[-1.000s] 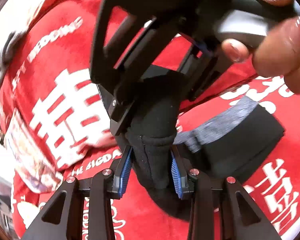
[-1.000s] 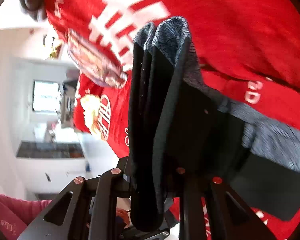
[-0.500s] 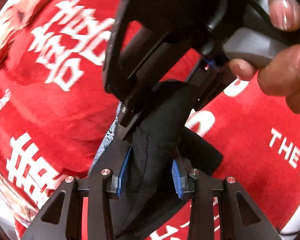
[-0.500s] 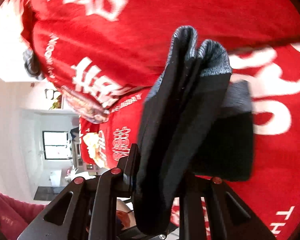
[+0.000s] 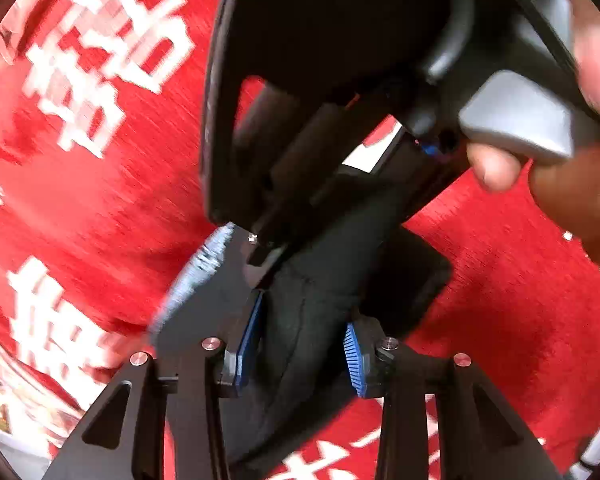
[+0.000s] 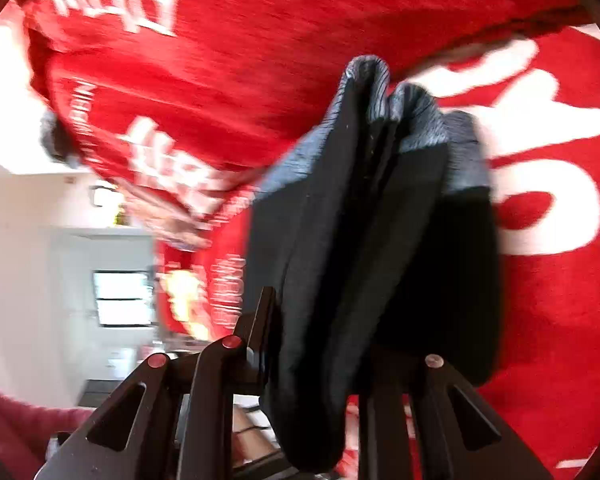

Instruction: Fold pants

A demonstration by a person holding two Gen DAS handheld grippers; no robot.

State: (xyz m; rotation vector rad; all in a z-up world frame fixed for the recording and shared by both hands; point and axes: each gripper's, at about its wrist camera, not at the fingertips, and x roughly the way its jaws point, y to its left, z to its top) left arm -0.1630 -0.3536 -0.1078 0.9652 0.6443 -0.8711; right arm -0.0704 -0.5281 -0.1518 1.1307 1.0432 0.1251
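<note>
Now the folded black pants (image 5: 312,320) hang bunched over the red blanket (image 5: 100,200), the opening left gripper (image 5: 300,344) and right gripper (image 6: 320,344) both around them, so laying them flat probably comes next.

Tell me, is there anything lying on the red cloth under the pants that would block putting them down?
Nothing visible. The black pants hang bunched over the red printed cloth, which looks bare there.
</note>
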